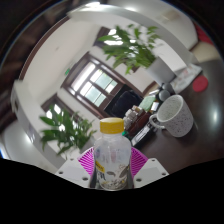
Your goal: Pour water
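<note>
Bottle (pixel 113 152), yellow-capped, is held upright between the pads (pixel 88 160) of the tongs (pixel 112 168), clamped from both sides. Mug (pixel 174 116) is seen beyond, to the right. Water could be spilled if the cap is left on or the tilt overshoots.

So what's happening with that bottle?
A hand-held gripper has a small bottle with a yellow cap between its two fingers, the pink pads close at each side. The view is tilted. A white mug sits on the table beyond, to the right. No water shows pouring yet.
</note>
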